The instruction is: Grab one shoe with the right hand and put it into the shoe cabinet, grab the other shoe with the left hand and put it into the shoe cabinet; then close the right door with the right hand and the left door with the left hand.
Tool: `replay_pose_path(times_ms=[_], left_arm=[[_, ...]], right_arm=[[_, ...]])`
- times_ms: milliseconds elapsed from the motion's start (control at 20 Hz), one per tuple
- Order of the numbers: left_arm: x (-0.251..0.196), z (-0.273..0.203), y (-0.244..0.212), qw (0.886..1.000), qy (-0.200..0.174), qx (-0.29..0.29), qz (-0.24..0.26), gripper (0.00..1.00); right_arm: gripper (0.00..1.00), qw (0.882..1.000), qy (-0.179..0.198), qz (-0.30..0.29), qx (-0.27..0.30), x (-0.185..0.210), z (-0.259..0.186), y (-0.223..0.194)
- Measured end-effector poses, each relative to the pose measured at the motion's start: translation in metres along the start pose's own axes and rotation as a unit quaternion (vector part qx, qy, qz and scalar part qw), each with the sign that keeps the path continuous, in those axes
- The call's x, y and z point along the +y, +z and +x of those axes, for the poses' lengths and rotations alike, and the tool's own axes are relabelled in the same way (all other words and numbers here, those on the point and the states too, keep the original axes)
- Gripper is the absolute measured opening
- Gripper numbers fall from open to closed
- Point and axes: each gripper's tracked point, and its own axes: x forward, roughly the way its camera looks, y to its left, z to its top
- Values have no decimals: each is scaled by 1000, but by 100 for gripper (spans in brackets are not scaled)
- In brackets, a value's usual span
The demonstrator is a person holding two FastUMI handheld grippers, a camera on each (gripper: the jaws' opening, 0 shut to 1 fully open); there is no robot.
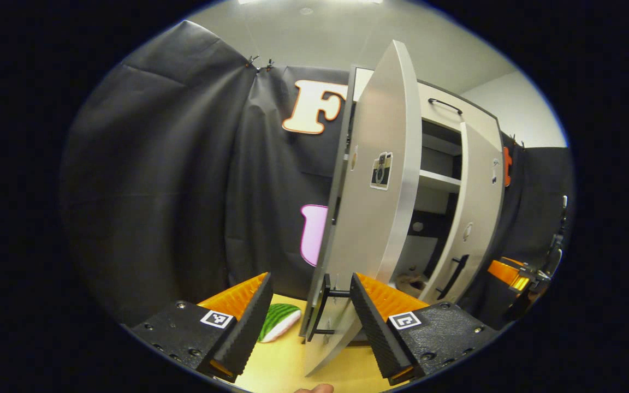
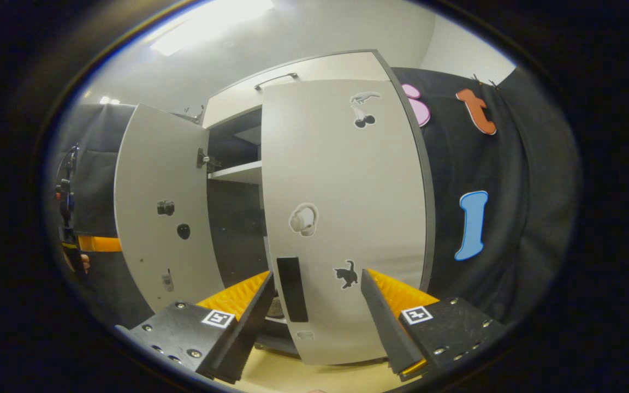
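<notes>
In the left gripper view, a green slice-shaped toy (image 1: pixel 277 321) is seen on the desk (image 1: pixel 287 371) left of the shoe cabinet (image 1: pixel 440 164). The left tool (image 1: pixel 310 311) is held wide open around the left door (image 1: pixel 372 218) handle (image 1: pixel 322 308), gripping nothing. A shoe (image 1: pixel 410 279) lies inside the cabinet. In the right gripper view, the right tool (image 2: pixel 317 311) is spread open before the nearly closed right door (image 2: pixel 347 218).
</notes>
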Motion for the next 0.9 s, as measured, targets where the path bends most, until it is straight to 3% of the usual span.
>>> replay_pose_path(times_ms=[100,300,350,400,600,650,700,900], left_arm=[[-23,6,-6,1000,-25,5,-8,89],[-60,20,-13,998,-61,10,-5,88],[-67,24,-14,998,-66,11,-3,84],[-71,27,-14,998,-69,10,-1,88],[-86,37,-15,997,-81,8,-1,88],[-89,39,-17,996,-85,10,-1,84],[-93,40,-19,996,-89,11,-1,88],[-104,44,-28,995,-98,22,1,88]], right_arm=[[95,1000,0,0,-1,1,-2,1],[95,1000,-13,-6,-6,-8,-12,3],[95,1000,-18,-7,-8,-11,-15,4],[95,1000,-23,-8,-10,-14,-19,6],[95,999,-40,-9,-13,-28,-32,8],[95,999,-43,-9,-14,-31,-35,9],[95,999,-46,-9,-14,-34,-37,10],[95,999,-52,-6,-13,-40,-44,10]])
